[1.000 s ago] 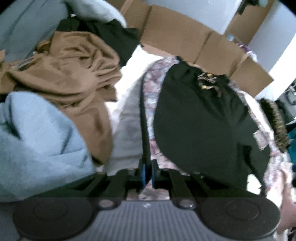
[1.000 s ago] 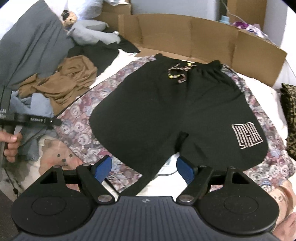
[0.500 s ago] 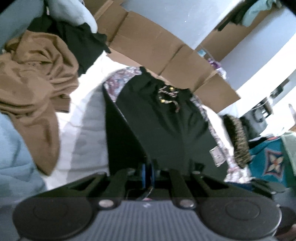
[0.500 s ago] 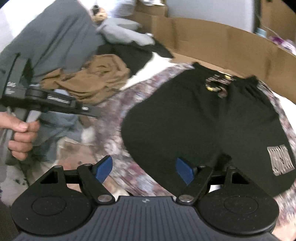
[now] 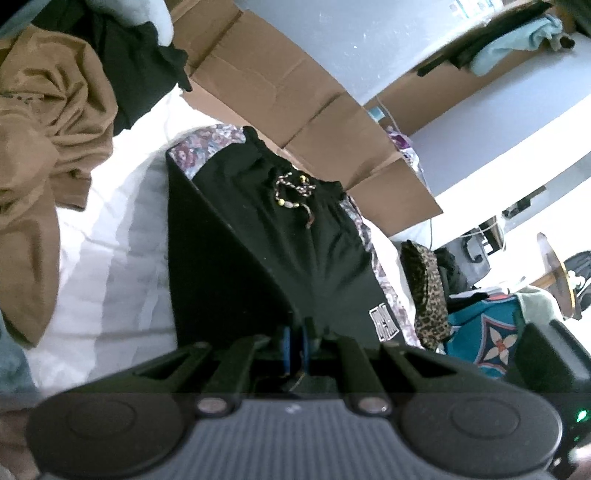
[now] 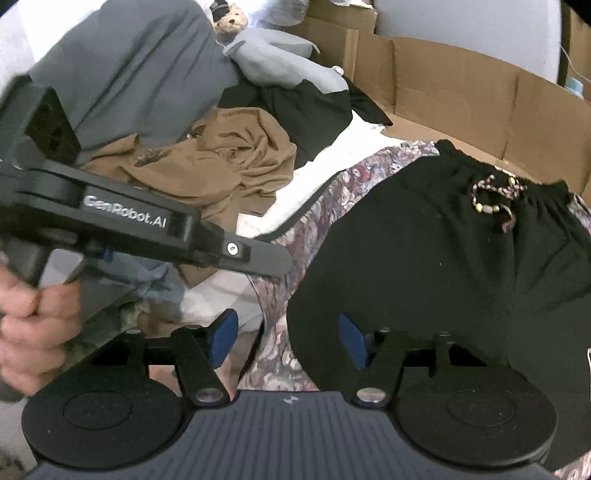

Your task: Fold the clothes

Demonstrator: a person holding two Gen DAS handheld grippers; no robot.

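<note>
Black shorts (image 6: 461, 258) with a beaded drawstring lie on a floral patterned sheet (image 6: 332, 206) on the bed; they also show in the left wrist view (image 5: 295, 236). My left gripper (image 5: 295, 347) is shut on the black-edged sheet (image 5: 207, 258) and lifts it taut. In the right wrist view the left gripper (image 6: 284, 264) reaches over the sheet from the left. My right gripper (image 6: 286, 338) is open and empty, low over the shorts' near leg and the sheet.
A brown garment (image 6: 207, 166), grey fabric (image 6: 129, 74) and black clothes (image 6: 306, 107) are piled at the left. Cardboard panels (image 6: 461, 92) line the far side. A teddy bear (image 6: 231, 20) sits at the back. A leopard-print item (image 5: 428, 288) lies right.
My left gripper has risen and swung right, pulling the sheet's edge up with it. My right gripper has moved left along the shorts' hem, still open.
</note>
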